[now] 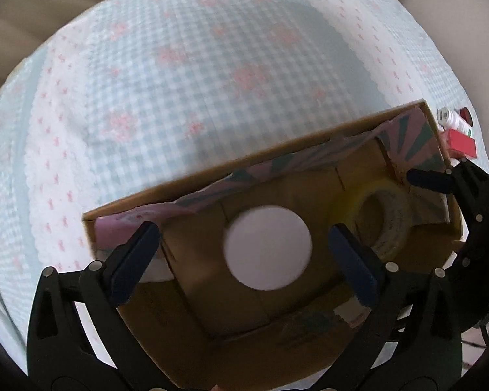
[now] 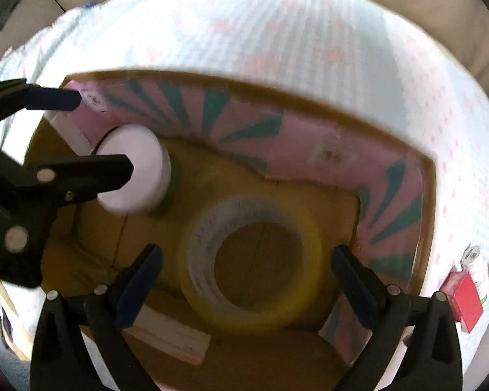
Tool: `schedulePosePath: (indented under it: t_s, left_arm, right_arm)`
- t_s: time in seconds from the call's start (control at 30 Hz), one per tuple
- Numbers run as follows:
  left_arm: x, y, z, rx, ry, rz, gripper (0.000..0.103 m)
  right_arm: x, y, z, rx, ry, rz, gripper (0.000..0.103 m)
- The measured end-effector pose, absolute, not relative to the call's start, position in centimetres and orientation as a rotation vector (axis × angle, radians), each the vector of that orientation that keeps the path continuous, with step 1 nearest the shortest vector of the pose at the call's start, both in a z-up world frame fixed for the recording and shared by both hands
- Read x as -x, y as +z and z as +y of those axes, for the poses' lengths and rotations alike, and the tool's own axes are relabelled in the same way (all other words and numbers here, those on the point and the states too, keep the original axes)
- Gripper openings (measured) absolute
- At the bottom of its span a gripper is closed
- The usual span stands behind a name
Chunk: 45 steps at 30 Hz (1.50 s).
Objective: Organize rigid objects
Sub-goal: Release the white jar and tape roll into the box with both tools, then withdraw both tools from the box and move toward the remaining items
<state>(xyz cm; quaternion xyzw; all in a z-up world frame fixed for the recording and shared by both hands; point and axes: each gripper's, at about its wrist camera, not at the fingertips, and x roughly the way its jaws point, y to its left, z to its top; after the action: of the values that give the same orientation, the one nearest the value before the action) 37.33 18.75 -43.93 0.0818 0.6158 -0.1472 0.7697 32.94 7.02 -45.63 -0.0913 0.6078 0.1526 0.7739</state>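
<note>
An open cardboard box (image 1: 212,166) with a pink and teal lining stands on the checked cloth; it also shows in the right wrist view (image 2: 309,97). Inside lie a white round lid (image 1: 267,247) and a yellow tape roll (image 1: 381,215). My left gripper (image 1: 244,254) is open over the box, its fingers either side of the lid without touching it. My right gripper (image 2: 244,280) is open above the tape roll (image 2: 254,270), fingers wide of it. The lid (image 2: 137,169) and the left gripper's fingers (image 2: 91,176) show at the left of the right wrist view.
A red box (image 1: 461,143) and a white bottle (image 1: 453,120) lie on the cloth (image 1: 146,81) just outside the box's right side; the red box also shows in the right wrist view (image 2: 466,299). A pale flat block (image 2: 172,335) lies inside the box's near side. Beige upholstery surrounds the cloth.
</note>
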Motion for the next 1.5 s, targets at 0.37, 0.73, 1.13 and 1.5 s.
schedulePosePath:
  t_s: [0.37, 0.73, 1.13, 1.5]
  left_arm:
    - [-36.9, -44.6, 18.7, -0.168, -0.309, 1.337, 0.103]
    - [-35.3, -39.4, 20.5, -0.146, -0.293, 1.263, 0.103]
    - [-25.9, -25.7, 25.2, -0.072, -0.173, 1.118, 0.103]
    - [-19.4, -18.0, 24.1, -0.056, -0.203, 0.991, 0.103]
  right_arm:
    - [-31.8, -44.9, 7.5, 0.216, 0.343, 1.299, 0.102]
    - [-30.2, -40.4, 8.0, 0.192, 0.335, 1.242, 0.102]
    - [-24.8, -27.4, 5.5, 0.054, 0.179, 1.165, 0.103]
    - [-16.5, -18.6, -0.6, -0.091, -0.058, 1.107, 0.103]
